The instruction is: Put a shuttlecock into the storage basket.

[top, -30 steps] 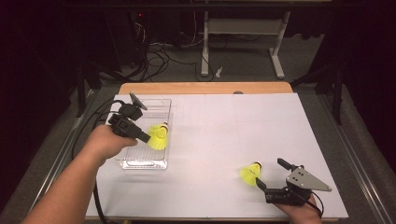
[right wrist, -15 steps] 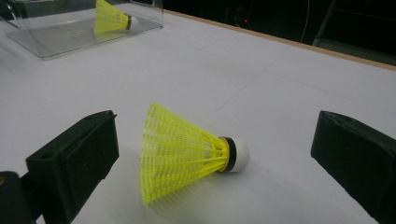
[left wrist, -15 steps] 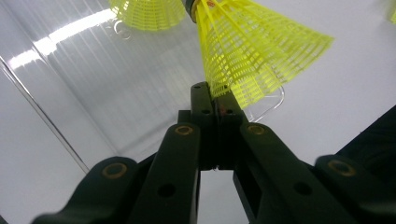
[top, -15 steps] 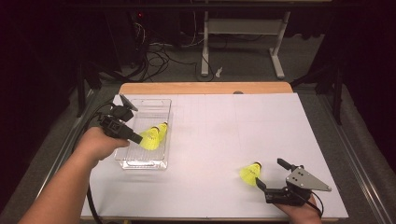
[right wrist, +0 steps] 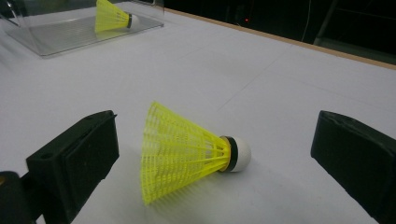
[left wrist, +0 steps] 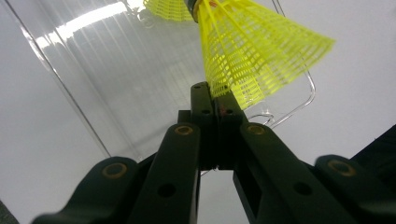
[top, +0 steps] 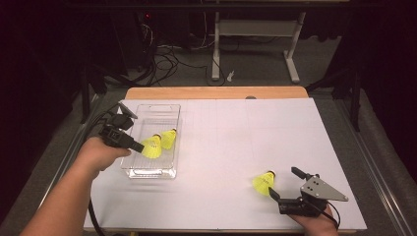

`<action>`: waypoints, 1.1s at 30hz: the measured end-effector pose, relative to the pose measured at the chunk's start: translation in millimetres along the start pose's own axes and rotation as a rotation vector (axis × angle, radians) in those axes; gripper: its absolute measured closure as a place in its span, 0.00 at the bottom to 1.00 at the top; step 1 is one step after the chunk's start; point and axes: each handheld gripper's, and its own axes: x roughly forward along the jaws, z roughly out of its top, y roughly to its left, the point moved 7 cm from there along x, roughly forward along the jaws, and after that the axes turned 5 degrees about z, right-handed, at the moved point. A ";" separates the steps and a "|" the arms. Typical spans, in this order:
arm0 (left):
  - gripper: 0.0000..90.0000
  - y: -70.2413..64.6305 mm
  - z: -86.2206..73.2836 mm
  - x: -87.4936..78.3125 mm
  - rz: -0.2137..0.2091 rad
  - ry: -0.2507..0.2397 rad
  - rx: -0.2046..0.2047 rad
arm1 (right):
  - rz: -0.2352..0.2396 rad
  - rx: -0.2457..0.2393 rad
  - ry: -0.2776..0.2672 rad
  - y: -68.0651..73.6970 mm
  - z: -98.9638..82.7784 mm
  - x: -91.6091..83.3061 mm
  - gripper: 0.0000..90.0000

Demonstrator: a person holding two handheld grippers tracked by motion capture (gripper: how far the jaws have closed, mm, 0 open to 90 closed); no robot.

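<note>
Since the earlier high view, my left hand-held gripper (top: 140, 147) has carried its shuttlecock down and back toward the near part of the clear tray (top: 174, 140); the right hand-held gripper (top: 284, 185) has not budged.

High view: held shuttlecock (top: 152, 146) hangs over the tray, just beside a second shuttlecock (top: 168, 138) already lying inside. They look close enough to touch, though I cannot tell if they do. Third shuttlecock (top: 263, 183) lies on the white desk (top: 236, 132), just ahead of the right gripper. Risk as I judge it: letting go here could knock the lying one, or the light skirt could bounce and roll against the tray wall.

Left gripper view: jaws pinched tight on the edge of the yellow mesh skirt (left wrist: 252, 60), not on the cork end. Thin hold. Mesh could deform or slip out early, and a snagged rib might cling to a pad on release. Tray floor (left wrist: 116, 79) is shiny and ridged below.

Right gripper view: jaws stand wide, one each side of the third shuttlecock (right wrist: 187, 151), neither pad touching it. It lies on its side, cork (right wrist: 239, 153) pointing away to the right. Closing across the skirt may squash it; an uneven close could nudge it so it pivots out from between the pads.
</note>
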 end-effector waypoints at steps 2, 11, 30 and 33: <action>1.00 1.7 0.9 -1.3 0.005 0.003 -0.002 | 0.001 -0.003 0.003 0.2 -0.2 0.0 0.02; 1.00 8.7 17.6 -10.7 0.036 -0.001 -0.023 | -0.001 0.006 0.001 -0.1 -0.6 -1.2 0.02; 1.00 22.0 52.9 -14.3 0.033 -0.023 -0.081 | -0.003 0.015 -0.002 -2.3 -1.4 -3.5 0.02; 1.00 27.2 54.1 -10.9 0.036 -0.017 -0.092 | -0.001 0.013 -0.004 -2.0 -1.1 -3.8 0.02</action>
